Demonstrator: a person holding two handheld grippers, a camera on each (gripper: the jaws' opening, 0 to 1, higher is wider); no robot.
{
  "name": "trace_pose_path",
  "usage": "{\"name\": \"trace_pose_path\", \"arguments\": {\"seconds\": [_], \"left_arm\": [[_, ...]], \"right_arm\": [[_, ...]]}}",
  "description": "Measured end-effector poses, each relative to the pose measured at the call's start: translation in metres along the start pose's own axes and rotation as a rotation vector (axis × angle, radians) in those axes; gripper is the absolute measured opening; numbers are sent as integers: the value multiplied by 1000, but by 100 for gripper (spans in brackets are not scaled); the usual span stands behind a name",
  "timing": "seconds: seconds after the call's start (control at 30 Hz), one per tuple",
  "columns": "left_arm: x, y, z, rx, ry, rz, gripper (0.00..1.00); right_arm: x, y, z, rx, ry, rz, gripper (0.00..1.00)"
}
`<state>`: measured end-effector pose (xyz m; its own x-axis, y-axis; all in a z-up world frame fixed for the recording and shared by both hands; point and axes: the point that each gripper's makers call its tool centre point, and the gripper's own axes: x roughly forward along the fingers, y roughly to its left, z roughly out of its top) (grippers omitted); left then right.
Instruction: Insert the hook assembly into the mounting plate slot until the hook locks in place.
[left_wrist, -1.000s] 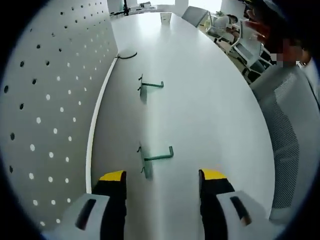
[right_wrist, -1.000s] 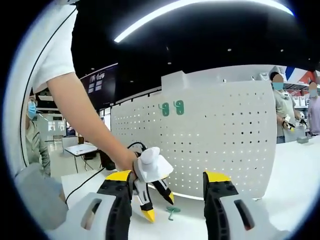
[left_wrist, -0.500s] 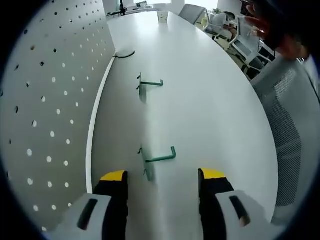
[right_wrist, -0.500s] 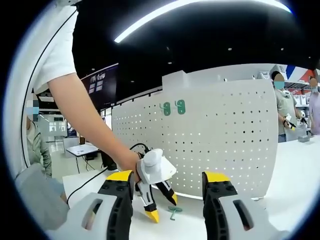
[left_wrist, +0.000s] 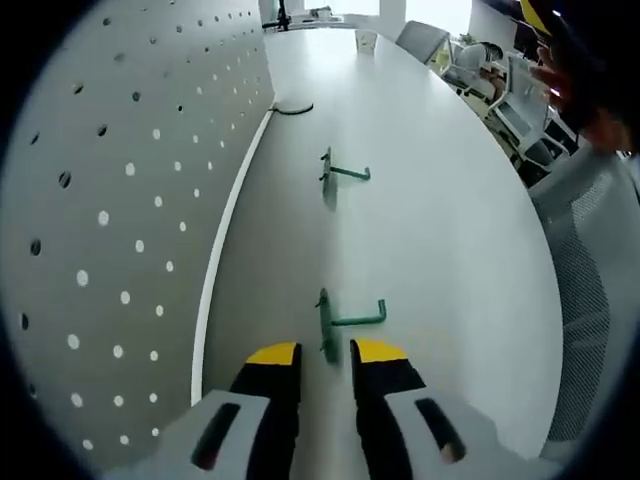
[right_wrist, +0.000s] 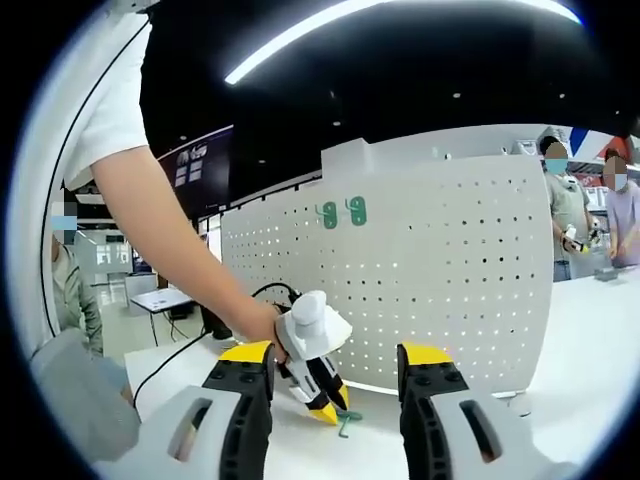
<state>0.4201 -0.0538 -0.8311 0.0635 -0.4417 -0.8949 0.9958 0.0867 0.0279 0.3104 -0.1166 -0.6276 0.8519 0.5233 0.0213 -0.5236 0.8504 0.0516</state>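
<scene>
A green hook (left_wrist: 350, 322) lies on the white table (left_wrist: 440, 240) beside the white pegboard (left_wrist: 120, 200). My left gripper (left_wrist: 325, 352) straddles the hook's base plate, its yellow-tipped jaws drawn in close with a slim gap on each side. In the right gripper view the left gripper (right_wrist: 330, 408) points down at this hook (right_wrist: 345, 428) in front of the pegboard (right_wrist: 440, 270), held by a person's arm (right_wrist: 170, 230). My right gripper (right_wrist: 335, 358) stands open with nothing between its jaws. A second green hook (left_wrist: 340, 175) lies farther along the table.
Two green hooks (right_wrist: 341, 213) hang high on the pegboard. A black cable (left_wrist: 290, 108) curls at the board's far end. A grey mesh chair (left_wrist: 590, 260) stands at the table's edge. People (right_wrist: 560, 210) stand at the right beyond the board.
The left gripper has moved forward over the near hook and its jaws have narrowed from wide apart to close around the base plate. The right gripper has stayed open.
</scene>
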Motion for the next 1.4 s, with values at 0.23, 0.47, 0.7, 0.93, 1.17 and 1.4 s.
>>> {"name": "trace_pose_path", "arguments": {"seconds": [0.23,0.47,0.7,0.93,1.17,1.4], "left_arm": [[0,1,2,2,-14,10,17],[0,0,3,11,-17,27,9],[0,3,3,29,-15,43,4],[0,3,3,39,-21,44,4],[0,2,2,22,-55,39,3],[-9,-3,5,15,-121,41,3]], "right_arm": [[-1,-2,0,-5,3,-8,45],[-2,-4,1,-12,5,-18,43],[-2,-6,0,-11,9,-27,42],[-2,-5,-1,-28,16,-27,42],[-2,-5,-2,-24,18,-27,42],[-2,-5,-2,-17,15,-28,42]]}}
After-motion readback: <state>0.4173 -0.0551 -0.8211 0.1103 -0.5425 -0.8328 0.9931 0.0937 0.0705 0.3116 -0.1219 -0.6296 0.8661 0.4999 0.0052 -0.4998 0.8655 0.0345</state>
